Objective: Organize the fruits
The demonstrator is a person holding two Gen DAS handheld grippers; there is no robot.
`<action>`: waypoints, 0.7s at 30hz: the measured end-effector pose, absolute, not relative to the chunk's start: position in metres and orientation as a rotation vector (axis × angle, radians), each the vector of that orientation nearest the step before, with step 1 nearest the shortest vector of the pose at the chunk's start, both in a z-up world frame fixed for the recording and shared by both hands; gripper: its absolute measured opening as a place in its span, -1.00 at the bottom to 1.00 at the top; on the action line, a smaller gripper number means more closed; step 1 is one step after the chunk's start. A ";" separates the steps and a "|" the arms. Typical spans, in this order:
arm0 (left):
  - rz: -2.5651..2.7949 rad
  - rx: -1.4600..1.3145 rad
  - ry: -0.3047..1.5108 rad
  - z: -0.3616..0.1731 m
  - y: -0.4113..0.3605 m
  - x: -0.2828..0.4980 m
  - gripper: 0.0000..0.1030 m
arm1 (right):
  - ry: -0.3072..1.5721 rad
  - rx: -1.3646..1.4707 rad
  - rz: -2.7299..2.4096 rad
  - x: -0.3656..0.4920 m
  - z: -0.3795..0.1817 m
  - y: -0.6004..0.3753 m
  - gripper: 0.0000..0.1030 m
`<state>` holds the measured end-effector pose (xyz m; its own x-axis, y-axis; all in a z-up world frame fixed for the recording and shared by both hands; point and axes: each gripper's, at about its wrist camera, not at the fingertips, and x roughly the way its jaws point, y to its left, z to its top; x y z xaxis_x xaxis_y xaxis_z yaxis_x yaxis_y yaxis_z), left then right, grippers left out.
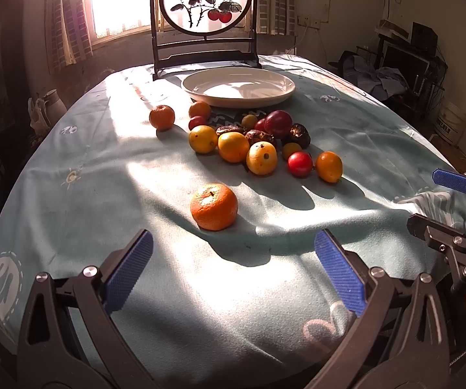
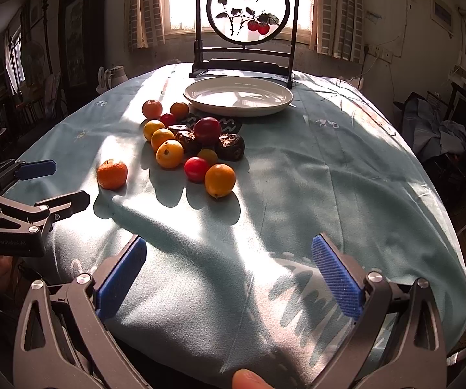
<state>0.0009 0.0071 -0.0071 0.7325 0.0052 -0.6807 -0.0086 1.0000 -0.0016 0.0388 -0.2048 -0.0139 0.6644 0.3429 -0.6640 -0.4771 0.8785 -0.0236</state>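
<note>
A loose tangerine (image 1: 214,206) (image 2: 112,174) lies on the pale blue tablecloth, just ahead of my left gripper (image 1: 233,270), which stands open and holds nothing. Farther back sits a cluster of several fruits (image 1: 249,142) (image 2: 190,149): yellow and orange citrus, red tomatoes, a dark red plum (image 1: 277,123) and dark brown wrinkled fruits. Another tangerine (image 1: 162,117) (image 2: 152,109) lies at the cluster's far left. Behind it stands a white plate (image 1: 275,92) (image 2: 275,103) with nothing in it. My right gripper (image 2: 228,278) is open above bare cloth, near the table's front edge.
A dark-framed round painted screen (image 1: 204,0) (image 2: 249,13) stands behind the plate. The right gripper's blue fingers (image 1: 453,180) show at the right edge of the left view, the left gripper's fingers (image 2: 36,168) at the left of the right view. A white jug (image 2: 116,76) sits off the table's far left.
</note>
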 end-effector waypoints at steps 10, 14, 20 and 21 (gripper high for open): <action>0.011 -0.005 0.750 -0.009 0.008 0.001 0.96 | 0.707 -0.204 0.465 0.039 -0.014 -0.204 0.97; 0.011 -0.003 0.751 -0.010 0.008 0.001 0.96 | 0.707 -0.204 0.465 0.039 -0.014 -0.205 0.97; 0.011 -0.005 0.752 -0.012 0.009 0.000 0.96 | 0.708 -0.204 0.465 0.040 -0.015 -0.204 0.97; 0.011 -0.004 0.752 -0.012 0.009 0.000 0.96 | 0.708 -0.204 0.465 0.040 -0.015 -0.204 0.97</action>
<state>0.0004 0.0091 -0.0120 0.7302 0.0088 -0.6832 -0.0119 0.9999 0.0002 0.0396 -0.2043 -0.0149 0.6634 0.3408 -0.6662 -0.4763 0.8789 -0.0247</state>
